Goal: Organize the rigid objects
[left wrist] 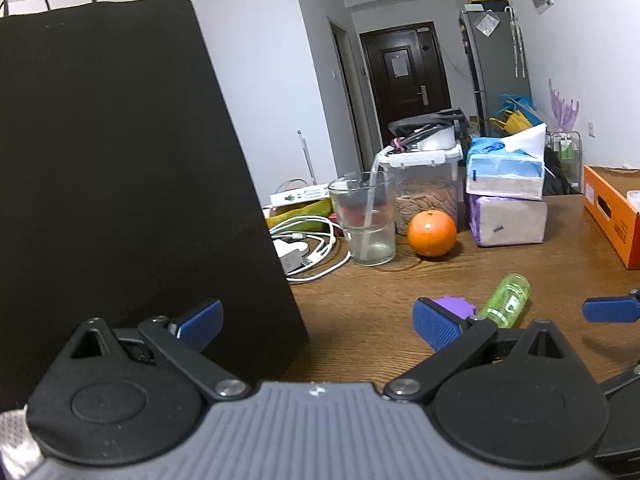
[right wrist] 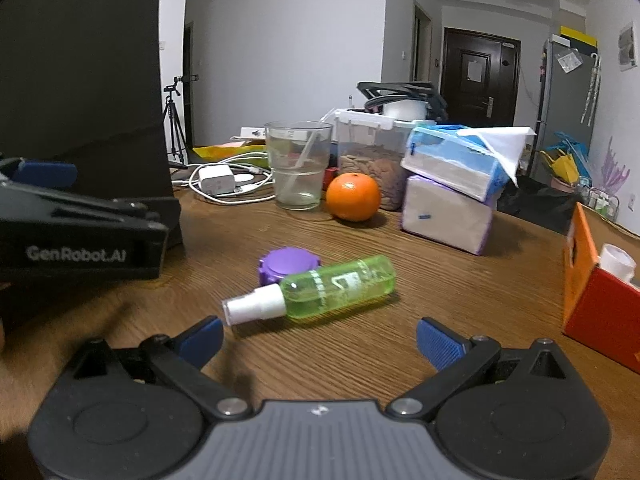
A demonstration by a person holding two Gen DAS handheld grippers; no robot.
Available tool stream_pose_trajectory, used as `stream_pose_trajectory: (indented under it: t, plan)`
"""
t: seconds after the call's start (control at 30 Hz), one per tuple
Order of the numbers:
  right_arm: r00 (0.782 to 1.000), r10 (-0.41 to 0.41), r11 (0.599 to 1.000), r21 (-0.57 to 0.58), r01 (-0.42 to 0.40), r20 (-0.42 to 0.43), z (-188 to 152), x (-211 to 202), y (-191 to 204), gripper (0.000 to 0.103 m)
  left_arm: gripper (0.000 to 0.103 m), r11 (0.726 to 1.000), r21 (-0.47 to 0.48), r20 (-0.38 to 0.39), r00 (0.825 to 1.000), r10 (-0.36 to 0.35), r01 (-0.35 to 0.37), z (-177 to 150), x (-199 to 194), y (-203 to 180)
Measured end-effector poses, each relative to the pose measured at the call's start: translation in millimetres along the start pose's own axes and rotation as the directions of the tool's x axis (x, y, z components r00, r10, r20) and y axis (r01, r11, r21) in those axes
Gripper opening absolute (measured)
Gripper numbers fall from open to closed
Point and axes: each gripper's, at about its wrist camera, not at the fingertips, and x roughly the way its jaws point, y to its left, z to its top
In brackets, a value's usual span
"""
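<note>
On the wooden table (right wrist: pixel 400 340), left to right: black bag (right wrist: pixel 80 80) at the edge, left gripper (left wrist: pixel 316 322) spread wide, purple lid (right wrist: pixel 288 264) touching green spray bottle (right wrist: pixel 320 290) lying flat, right gripper (right wrist: pixel 318 338) spread wide, orange box (right wrist: pixel 600 312); bare wood between.

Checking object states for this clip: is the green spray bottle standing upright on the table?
No. In the right wrist view the green spray bottle lies on its side on the wooden table, white nozzle pointing left, right in front of the purple lid.

Glossy clear-plastic spray bottle (right wrist: pixel 338 289) lies on grained wood table (right wrist: pixel 440 312).
</note>
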Motion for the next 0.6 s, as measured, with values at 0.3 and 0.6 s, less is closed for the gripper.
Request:
stream_pose_trajectory:
  t: [0.3, 0.6]
  plan:
    - [0.999, -0.051, 0.998, 0.035, 0.051, 0.017, 10.6, 15.8, 5.7, 0.103, 0.103, 0.999, -0.019, 0.014, 0.999, 0.046, -0.046, 0.9, -1.6, 7.9]
    - [0.987, -0.160, 0.982, 0.097, 0.161, -0.017, 22.7, 44.0, 6.2, 0.095, 0.103, 0.998, -0.015, 0.002, 0.998, 0.064, -0.064, -0.4, 2.0, 6.7]
